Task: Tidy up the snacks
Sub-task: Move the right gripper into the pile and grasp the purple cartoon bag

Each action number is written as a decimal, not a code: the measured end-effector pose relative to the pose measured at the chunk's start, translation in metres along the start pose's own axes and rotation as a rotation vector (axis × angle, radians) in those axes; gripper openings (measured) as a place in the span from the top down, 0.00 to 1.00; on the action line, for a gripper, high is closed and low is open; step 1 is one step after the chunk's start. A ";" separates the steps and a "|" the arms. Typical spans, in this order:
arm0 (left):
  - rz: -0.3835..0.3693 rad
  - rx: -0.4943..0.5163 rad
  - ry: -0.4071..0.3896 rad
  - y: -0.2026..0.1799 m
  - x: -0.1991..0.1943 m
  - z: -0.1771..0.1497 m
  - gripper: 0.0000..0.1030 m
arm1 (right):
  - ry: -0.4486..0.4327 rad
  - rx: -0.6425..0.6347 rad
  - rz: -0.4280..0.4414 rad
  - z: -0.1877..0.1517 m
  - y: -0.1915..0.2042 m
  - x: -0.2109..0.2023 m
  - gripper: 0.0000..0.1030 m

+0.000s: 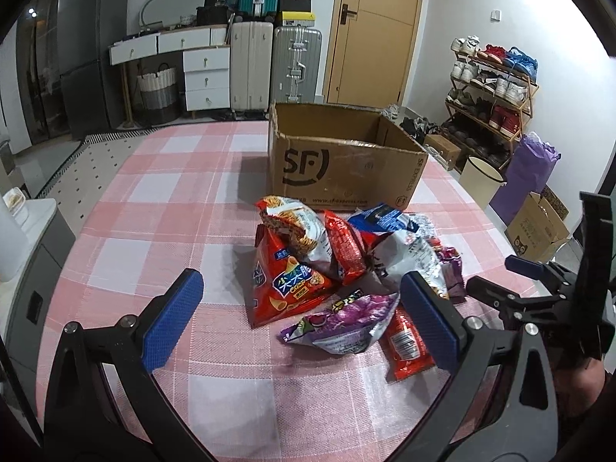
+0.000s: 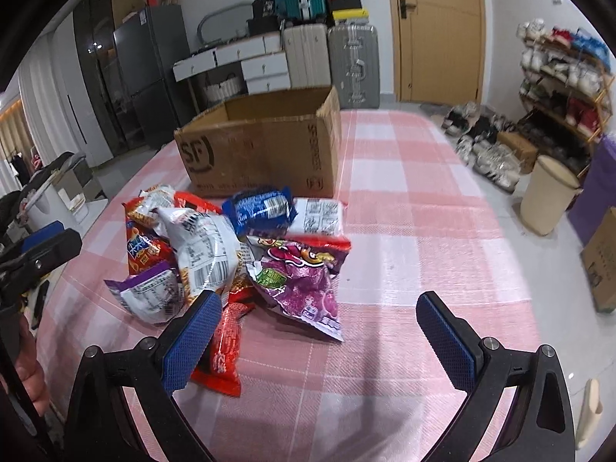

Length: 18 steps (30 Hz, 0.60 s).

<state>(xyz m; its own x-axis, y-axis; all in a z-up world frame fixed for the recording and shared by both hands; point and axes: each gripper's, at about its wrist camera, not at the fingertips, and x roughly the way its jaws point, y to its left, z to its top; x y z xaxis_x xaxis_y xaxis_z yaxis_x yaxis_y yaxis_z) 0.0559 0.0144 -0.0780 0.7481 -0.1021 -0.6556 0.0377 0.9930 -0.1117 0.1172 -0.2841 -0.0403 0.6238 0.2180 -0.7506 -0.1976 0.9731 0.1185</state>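
left gripper (image 1: 300, 317): my jaws wide apart, nothing held. They hang above the near edge of the snack pile; the red chip bag (image 1: 287, 283) and the purple bag (image 1: 340, 325) show in the gap between the blue pads.
right gripper (image 2: 321, 340): my jaws wide apart too, empty. Left pad sits over the near red packet (image 2: 225, 346); right pad over bare cloth. In the left wrist view this gripper also shows at the right edge, beside the pile.
snack pile: all loose on the surface (image 2: 404, 250), heaped just in front of the cardboard box (image 1: 342, 161), close to its front wall (touching or not, I can't tell from either view).
pile contents: red chip bag standing tilted at the left; a white-and-red noodle-print bag (image 1: 292, 227) leaning on top of it; a blue packet (image 2: 263, 208) at the back next to the box; a silver-backed bag (image 2: 208, 246) with barcode facing up in the middle; a purple-and-pink bag (image 2: 304, 288) at the right side of the heap; the long red packet lying flat nearest me.
cardboard box: open top, SF logo on the front; the part of the interior I can see is bare.
surface: pink and white check cloth.
person: part of a hand (image 2: 32, 381) at the left edge of the right wrist view, gripping the other handle.
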 end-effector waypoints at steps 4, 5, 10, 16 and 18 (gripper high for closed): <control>-0.019 -0.019 0.026 0.006 0.018 -0.001 0.01 | 0.032 -0.011 -0.005 0.004 0.001 0.021 0.00; -0.021 -0.022 0.031 0.008 0.022 -0.001 0.01 | 0.040 -0.014 -0.001 0.004 0.002 0.025 0.00; -0.051 -0.032 0.056 0.015 0.041 -0.006 0.01 | 0.074 -0.039 0.003 0.011 0.006 0.050 0.00; -0.099 -0.042 0.086 0.015 0.054 -0.008 0.01 | 0.088 -0.044 0.012 0.017 0.004 0.066 0.00; -0.106 -0.042 0.091 0.015 0.058 -0.009 0.01 | 0.090 -0.044 0.019 0.018 0.004 0.070 0.00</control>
<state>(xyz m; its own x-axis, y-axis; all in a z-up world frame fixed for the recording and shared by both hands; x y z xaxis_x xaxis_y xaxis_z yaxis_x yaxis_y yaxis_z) 0.0940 0.0225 -0.1242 0.6782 -0.2132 -0.7033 0.0844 0.9733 -0.2136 0.1740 -0.2641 -0.0803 0.5494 0.2267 -0.8042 -0.2426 0.9643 0.1061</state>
